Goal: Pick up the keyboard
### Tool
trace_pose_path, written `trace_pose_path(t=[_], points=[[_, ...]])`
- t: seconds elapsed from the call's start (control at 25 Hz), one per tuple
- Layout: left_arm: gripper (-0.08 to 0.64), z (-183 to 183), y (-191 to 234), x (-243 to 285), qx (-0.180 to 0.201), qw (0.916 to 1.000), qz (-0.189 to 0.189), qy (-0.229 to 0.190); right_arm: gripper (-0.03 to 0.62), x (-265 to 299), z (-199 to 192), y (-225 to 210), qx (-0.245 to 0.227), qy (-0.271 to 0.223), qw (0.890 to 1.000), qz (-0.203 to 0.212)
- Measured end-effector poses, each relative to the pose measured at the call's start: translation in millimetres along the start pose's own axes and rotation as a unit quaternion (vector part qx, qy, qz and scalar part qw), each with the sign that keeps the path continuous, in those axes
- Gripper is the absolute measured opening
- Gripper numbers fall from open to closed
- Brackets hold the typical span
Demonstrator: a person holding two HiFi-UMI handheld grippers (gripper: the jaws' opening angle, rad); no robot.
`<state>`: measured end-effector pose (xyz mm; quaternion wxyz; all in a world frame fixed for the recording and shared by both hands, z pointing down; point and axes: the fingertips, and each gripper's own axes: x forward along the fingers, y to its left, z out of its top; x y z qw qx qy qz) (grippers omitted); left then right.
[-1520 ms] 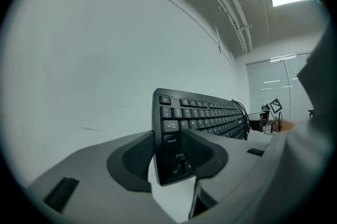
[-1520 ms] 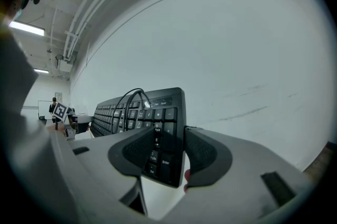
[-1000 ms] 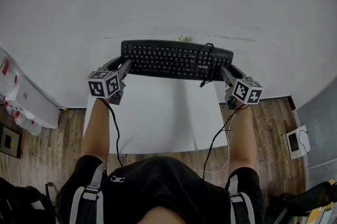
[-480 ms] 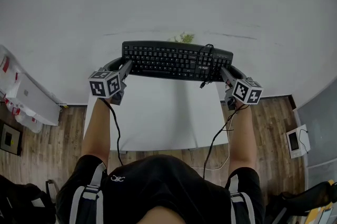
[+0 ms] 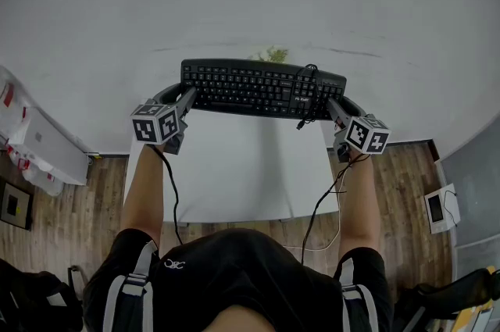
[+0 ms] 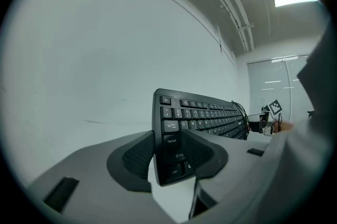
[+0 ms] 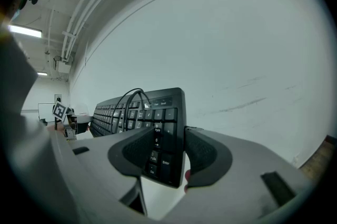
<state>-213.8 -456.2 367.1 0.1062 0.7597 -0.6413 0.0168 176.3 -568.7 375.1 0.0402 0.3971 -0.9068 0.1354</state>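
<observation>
The black keyboard hangs in the air beyond the far edge of the white table, gripped at both short ends. My left gripper is shut on its left end, and in the left gripper view the pads clamp the end keys of the keyboard inside the gripper. My right gripper is shut on the right end. In the right gripper view the keyboard runs away between the pads of the gripper. Its coiled cable lies across the right-hand keys.
A pale wall fills the background behind the keyboard. Something small and green shows just past its far edge. White boxes and bags stand on the wooden floor at left. A small device and a grey cabinet are at right.
Both grippers stay shut on the keyboard, almost still. A little more of the green thing behind the keyboard shows than a second ago.
</observation>
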Motion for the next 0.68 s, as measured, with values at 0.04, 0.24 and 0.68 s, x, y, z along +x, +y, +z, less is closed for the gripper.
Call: trace_pose_path(t=[0.04,0.24,0.68], points=[[0.173,0.1,-0.3,-0.6,0.000,1.0000,0.000,0.000,0.187,-0.9,0.1,0.5,0.000,-0.001,1.000,0.000],[0.173,-1.0,-1.0,-1.8,0.000,1.0000,0.000,0.001,0.187,-1.3,-0.7,0.9,0.001,0.001,1.000,0.001],[0.173,-1.1,0.7,-1.9,-0.001,1.0000,0.000,-0.004,0.186,1.3,0.6,2.0,0.001,-0.005,1.000,0.004]])
